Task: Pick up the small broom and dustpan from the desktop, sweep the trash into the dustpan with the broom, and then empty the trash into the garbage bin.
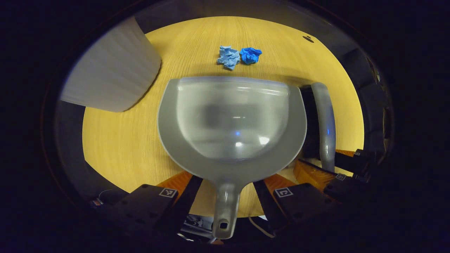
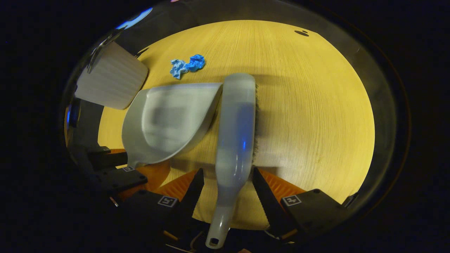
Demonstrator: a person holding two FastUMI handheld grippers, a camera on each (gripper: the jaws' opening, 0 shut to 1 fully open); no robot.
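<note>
Meanwhile, the left gripper (image 1: pixel 227 191) fingers stand apart astride the grey dustpan (image 1: pixel 232 123) handle; the right gripper (image 2: pixel 227 195) fingers likewise flank the broom (image 2: pixel 235 140); blue paper wads (image 1: pixel 239 56) lie at 12 o'clock.

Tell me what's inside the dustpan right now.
The dustpan looks empty: just its bare grey bowl. Both blue paper wads lie on the table beyond its front edge. Whatever lies beneath it is hidden.

Blurred dustpan (image 1: pixel 232 119) interior, both views

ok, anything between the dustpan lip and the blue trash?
No. In the left gripper view only bare desktop separates the dustpan lip from the two blue paper wads.
</note>
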